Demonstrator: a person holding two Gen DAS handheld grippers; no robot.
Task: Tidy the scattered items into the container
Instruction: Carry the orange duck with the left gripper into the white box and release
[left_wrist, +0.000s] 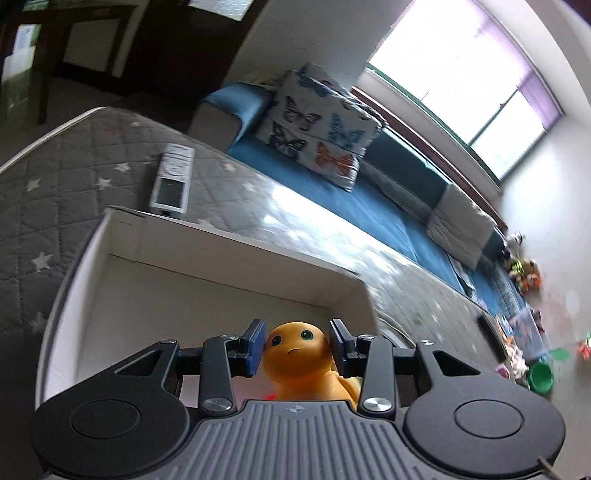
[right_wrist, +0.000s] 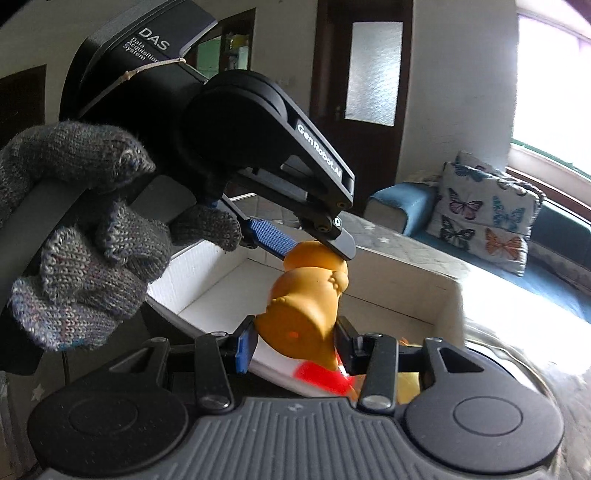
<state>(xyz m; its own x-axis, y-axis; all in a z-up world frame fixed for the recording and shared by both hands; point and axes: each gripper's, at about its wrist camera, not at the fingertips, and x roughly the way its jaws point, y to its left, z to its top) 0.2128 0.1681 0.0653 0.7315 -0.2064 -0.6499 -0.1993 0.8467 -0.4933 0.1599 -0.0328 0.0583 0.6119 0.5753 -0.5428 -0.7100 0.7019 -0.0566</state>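
Both grippers clench one orange toy figure (right_wrist: 306, 295) above the open white box (left_wrist: 236, 258): the left gripper (left_wrist: 297, 347) grasps its head, the right gripper (right_wrist: 293, 349) its base. Uneven release could tip it outside the rim onto the quilted bed (left_wrist: 74, 177).

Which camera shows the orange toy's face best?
The left wrist view: the orange toy faces that camera, eyes and mouth clear. The right wrist view shows only its back and underside, no face.

The orange rubbery smooth toy figure (left_wrist: 295, 354) looks matt; the white cardboard box (left_wrist: 221, 258) is smooth; the grey quilted cloth mattress (left_wrist: 74, 177) is soft; the grey knitted glove (right_wrist: 81, 236) is coarse.
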